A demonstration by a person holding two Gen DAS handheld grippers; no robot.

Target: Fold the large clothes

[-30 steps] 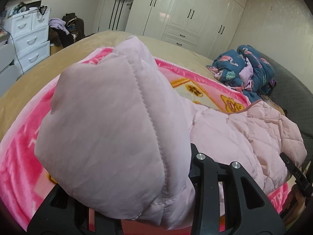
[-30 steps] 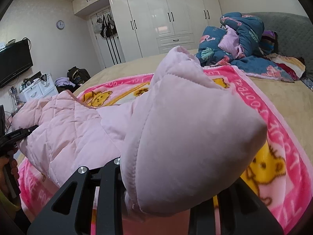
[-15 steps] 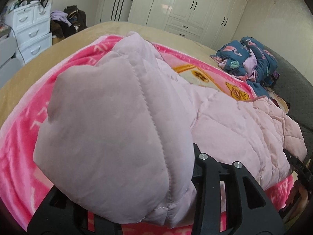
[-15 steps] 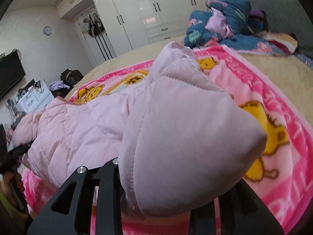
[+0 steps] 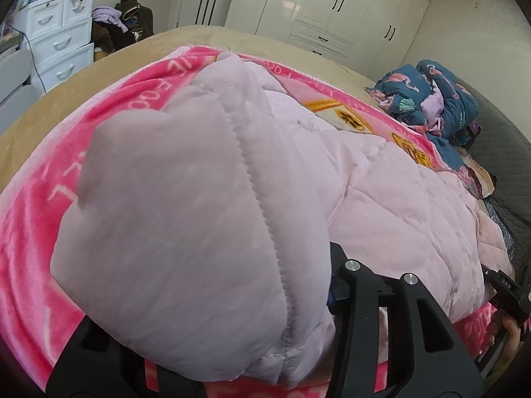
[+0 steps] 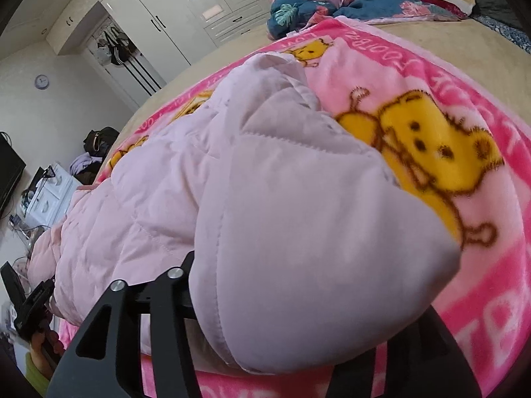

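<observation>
A pale pink quilted jacket (image 5: pixel 398 205) lies across a pink cartoon blanket (image 5: pixel 30 232) on the bed. My left gripper (image 5: pixel 215 298) has a puffy fold of the jacket between its jaws; the fabric hides the fingertips, and the jaws are opening. In the right wrist view the jacket (image 6: pixel 159 205) stretches off to the left over the blanket (image 6: pixel 481 265). My right gripper (image 6: pixel 308 298) holds another thick fold low over the blanket, its jaws also opening with fabric still filling them. Each gripper shows at the other view's edge: right (image 5: pixel 507 288), left (image 6: pixel 30 298).
A heap of blue patterned clothes (image 5: pixel 431 99) lies at the far side of the bed. White wardrobes (image 5: pixel 332 10) line the back wall. A white chest of drawers (image 5: pixel 56 39) stands beside the bed, with bags and clothes on the floor near it.
Both grippers have sunk toward the blanket with their jacket folds. The right wrist has rolled, so its view now tilts. The right jaws stand a little wider.
</observation>
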